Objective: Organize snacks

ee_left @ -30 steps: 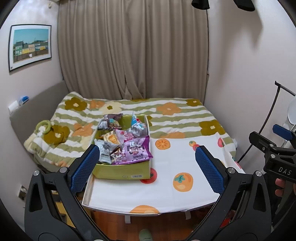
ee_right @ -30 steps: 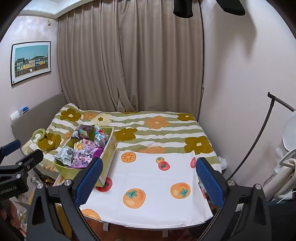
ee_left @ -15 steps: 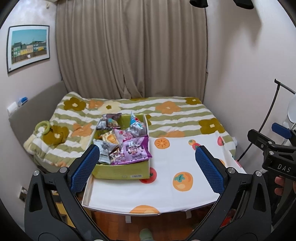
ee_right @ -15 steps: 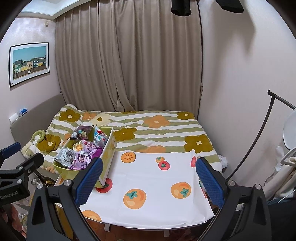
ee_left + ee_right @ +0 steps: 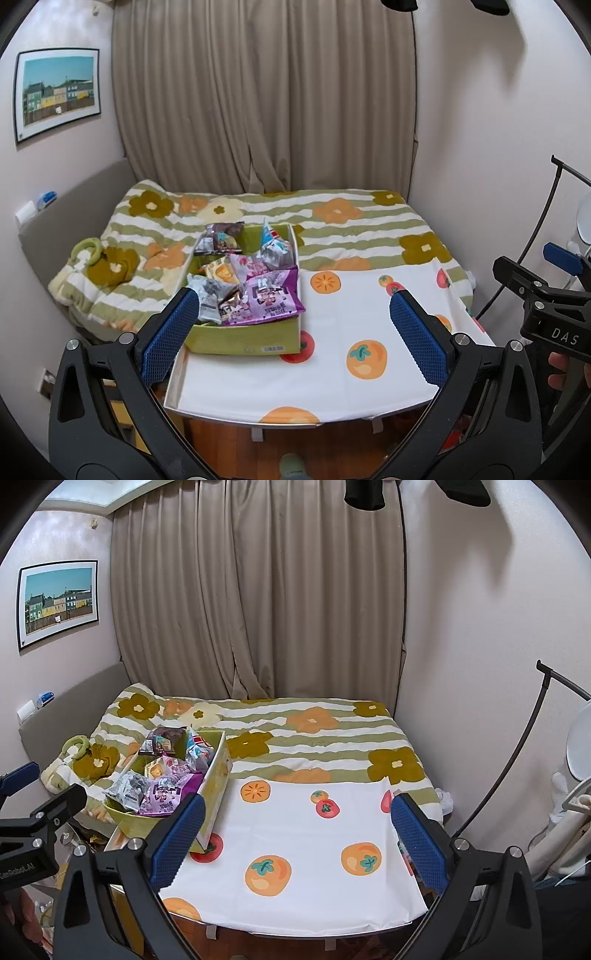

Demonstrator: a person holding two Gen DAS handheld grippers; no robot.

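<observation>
Snacks (image 5: 245,284) sit piled in a green box (image 5: 243,338); left wrist view: the box lies just beyond the left finger's tip, at the left end of the surface (image 5: 332,391) with its fruit-print cloth. Left gripper (image 5: 293,326) fingers spread wide, nothing between them. Compared with a second ago, almost no change: the view drifts a touch, the packets keep their places, a purple packet (image 5: 273,301) hangs over the near rim. The right gripper's body shows at the far right edge, a hand (image 5: 559,373) under it.

Right wrist view: right gripper (image 5: 293,821) fingers also wide apart and empty. Box and snacks sit past the left finger; bare cloth fills the gap between the fingers. Same slight drift only, nothing shifted.

Meaning: both tools hover back from the surface, no grasp under way. All visible packets lying in the box fits either a finished tidy-up or a pile waiting to be sorted.
</observation>
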